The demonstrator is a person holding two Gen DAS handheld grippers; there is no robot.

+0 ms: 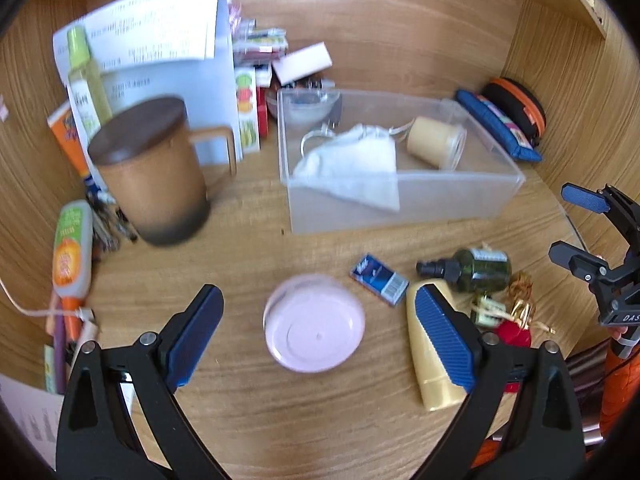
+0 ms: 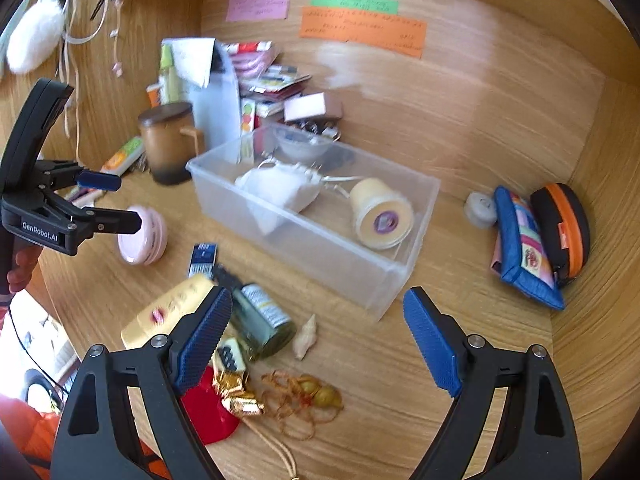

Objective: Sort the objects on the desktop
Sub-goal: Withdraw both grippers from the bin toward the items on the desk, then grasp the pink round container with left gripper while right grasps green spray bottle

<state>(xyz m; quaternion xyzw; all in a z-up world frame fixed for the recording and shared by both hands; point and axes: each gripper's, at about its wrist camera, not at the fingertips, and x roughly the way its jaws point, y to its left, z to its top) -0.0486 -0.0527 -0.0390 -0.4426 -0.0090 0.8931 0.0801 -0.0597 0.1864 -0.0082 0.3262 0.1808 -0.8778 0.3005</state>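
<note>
Near the counter's front edge | pink round case (image 1: pixel 315 323) framed by spread, empty left hand-held gripper (image 1: pixel 316 320), apparently for pickup | right hand-held gripper (image 2: pixel 318 340) spread, empty | clear bin (image 1: pixel 400 200) apparently receives sorted items

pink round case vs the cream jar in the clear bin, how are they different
The pink round case lies on the bare desk, outside the clear bin; the cream jar lies inside it, beside a white cloth pouch. The case is flat and disc-shaped, resting on a broad face; the jar is taller and tipped on its side. The case is pink, the jar pale yellow with a purple mark on its end. Both are round.
</note>
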